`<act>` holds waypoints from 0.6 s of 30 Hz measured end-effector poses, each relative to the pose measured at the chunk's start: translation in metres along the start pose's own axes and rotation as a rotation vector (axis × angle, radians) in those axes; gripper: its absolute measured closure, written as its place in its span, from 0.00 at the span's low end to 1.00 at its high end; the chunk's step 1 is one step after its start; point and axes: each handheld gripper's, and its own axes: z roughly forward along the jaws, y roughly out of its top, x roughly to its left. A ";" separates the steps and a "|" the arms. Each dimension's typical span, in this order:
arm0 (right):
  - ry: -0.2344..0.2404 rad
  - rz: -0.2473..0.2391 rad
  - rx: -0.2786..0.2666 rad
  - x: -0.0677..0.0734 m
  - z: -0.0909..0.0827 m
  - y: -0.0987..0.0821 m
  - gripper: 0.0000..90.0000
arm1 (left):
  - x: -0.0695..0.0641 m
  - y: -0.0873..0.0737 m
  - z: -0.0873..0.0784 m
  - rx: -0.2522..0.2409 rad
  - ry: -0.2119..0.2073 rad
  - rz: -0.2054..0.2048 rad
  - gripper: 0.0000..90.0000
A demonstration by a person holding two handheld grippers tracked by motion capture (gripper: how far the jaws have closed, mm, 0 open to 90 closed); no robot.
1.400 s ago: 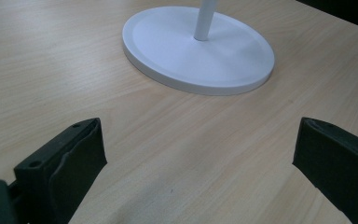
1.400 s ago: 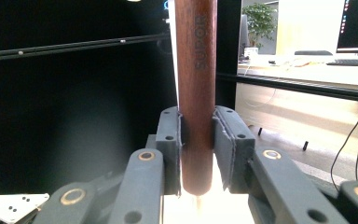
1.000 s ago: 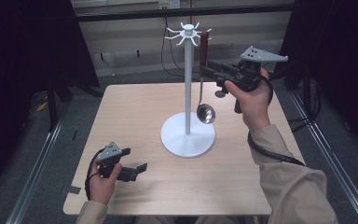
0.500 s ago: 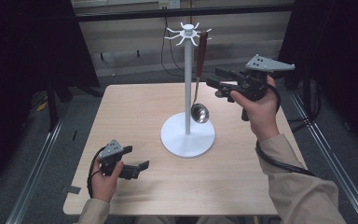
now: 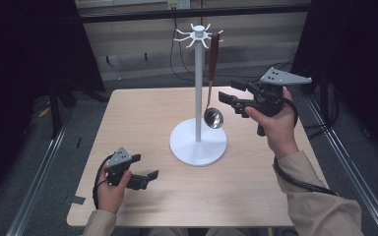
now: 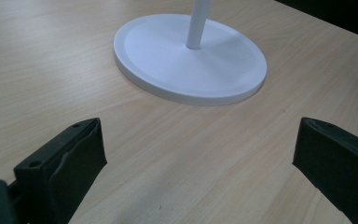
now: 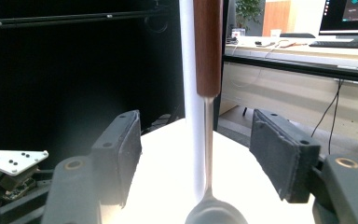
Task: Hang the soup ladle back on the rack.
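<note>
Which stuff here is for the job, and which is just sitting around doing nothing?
For the job:
- ladle, hanging from a hook of the stand
- white stand with hooks on top
- right gripper, jaws just opened, apart from the ladle

Just there:
- left gripper, open, low over the table, holding nothing
- wooden table
- cables on the floor behind

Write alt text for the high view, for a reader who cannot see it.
A ladle with a brown handle hangs from a hook of a white stand on a wooden table. The right gripper, held beside the ladle with its fingers open and apart from it, has just been opening. The left gripper rests open near the table's front left.
</note>
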 end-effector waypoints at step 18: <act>0.004 0.011 0.024 0.005 -0.017 -0.023 0.33 | -0.004 -0.001 0.001 0.003 -0.006 0.009 0.02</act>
